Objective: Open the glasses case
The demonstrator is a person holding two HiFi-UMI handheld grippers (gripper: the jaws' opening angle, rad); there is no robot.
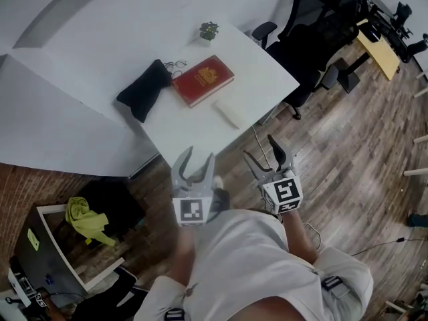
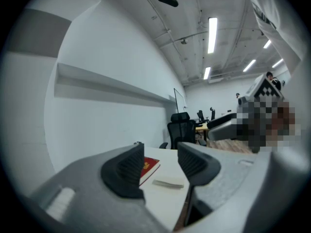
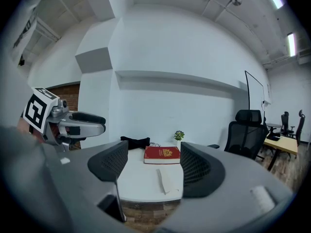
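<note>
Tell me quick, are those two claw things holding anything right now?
Left gripper: open, holding nothing.
Right gripper: open, holding nothing.

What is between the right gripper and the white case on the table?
Only bare table lies before the white case; nothing else stands between it and the right gripper. The right gripper view shows this through its open jaws.

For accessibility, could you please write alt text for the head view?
The left gripper and right gripper, open and empty, hover short of a white table holding a white glasses case, red book, black pouch, glasses and small plant.
</note>
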